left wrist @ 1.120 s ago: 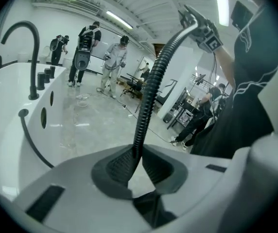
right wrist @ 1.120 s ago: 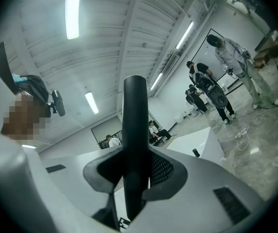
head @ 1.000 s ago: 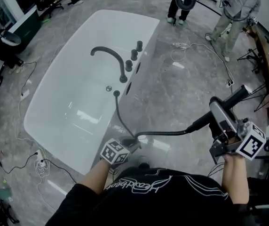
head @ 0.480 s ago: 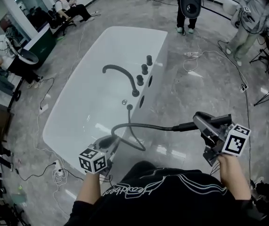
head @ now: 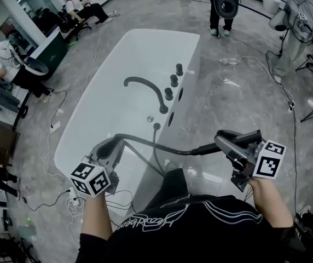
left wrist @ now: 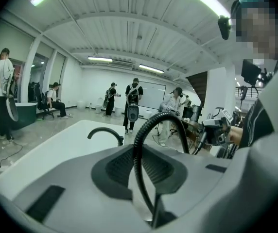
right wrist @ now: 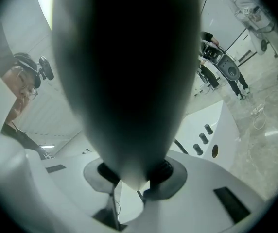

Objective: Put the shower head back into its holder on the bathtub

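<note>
**Nearest: the wearer.** Black shirt (head: 189,229) with white line print at the bottom edge of the head view, both forearms reaching forward.

**Left tongs** (head: 112,146). Held over the near end of the tub, marker cube toward the wearer. Clenched on the hose (head: 151,143); the left gripper view shows the ribbed black line rising from between the pads and arching over to the right.

**Right tongs** (head: 222,141). Held over the floor (head: 222,97) to the right of the tub. Clenched on the shower head (head: 208,147); in the right gripper view its dark body fills the gap between the pads.

**Shower head.** Dark, stick-shaped, in the air, well apart from the tub's rim. Long axis roughly level, running left to right across the head view. The hose end points left toward the tub. The free end juts past the tongs to the right, tilted slightly up in the picture.

**Hose.** Runs from the shower head leftward to the left tongs. A second stretch runs from there to a small dark fitting (head: 156,126) on the rim.

**Bathtub** (head: 107,114). White, oblong, lengthwise away from the wearer. On its right rim are a dark curved spout (head: 162,108) and three dark knobs (head: 173,80) in a row beyond it.

**Farthest.** Grey marbled floor with loose cables, a seated person (head: 82,7) and a standing person (head: 224,4).
</note>
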Demonstrator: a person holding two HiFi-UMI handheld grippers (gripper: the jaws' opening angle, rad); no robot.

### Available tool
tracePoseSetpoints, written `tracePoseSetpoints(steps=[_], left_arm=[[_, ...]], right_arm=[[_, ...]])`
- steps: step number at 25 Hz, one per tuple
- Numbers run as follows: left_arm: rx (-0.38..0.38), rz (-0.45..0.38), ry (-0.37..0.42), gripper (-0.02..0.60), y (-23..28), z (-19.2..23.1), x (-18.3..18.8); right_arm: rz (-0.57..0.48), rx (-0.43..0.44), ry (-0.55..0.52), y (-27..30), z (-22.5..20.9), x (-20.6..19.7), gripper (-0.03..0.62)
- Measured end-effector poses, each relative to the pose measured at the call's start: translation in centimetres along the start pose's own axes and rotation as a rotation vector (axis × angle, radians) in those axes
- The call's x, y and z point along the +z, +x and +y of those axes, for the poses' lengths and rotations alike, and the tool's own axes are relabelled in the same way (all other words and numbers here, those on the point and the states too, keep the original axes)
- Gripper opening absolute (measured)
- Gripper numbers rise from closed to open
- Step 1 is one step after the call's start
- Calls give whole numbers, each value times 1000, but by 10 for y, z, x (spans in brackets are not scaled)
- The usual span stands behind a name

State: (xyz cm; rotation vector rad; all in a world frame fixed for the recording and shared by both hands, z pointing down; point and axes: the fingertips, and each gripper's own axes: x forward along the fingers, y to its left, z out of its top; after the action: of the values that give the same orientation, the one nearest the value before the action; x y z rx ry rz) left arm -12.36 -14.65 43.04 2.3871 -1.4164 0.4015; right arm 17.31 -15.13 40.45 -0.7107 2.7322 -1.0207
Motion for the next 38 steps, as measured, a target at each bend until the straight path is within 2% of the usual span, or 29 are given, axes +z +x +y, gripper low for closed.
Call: tracePoseSetpoints(steps=[4, 11, 21, 29, 38], left_arm=[[-2, -63, 40, 57, 12, 14, 50], [15, -130, 189, 55, 38, 42, 145], [16, -241, 304, 55, 69, 57, 258], [-20, -295, 362, 55, 85, 55, 317], [-106, -363, 415, 55, 115, 43, 375]], right_arm=[[-43, 34, -14, 14, 3, 24, 109], [-132, 69, -61, 41, 4, 87, 109], [-205, 119, -89, 77, 8, 146, 109], [-263, 107, -130, 85, 19, 181, 109], [-325, 69, -149, 91, 16, 212, 109]])
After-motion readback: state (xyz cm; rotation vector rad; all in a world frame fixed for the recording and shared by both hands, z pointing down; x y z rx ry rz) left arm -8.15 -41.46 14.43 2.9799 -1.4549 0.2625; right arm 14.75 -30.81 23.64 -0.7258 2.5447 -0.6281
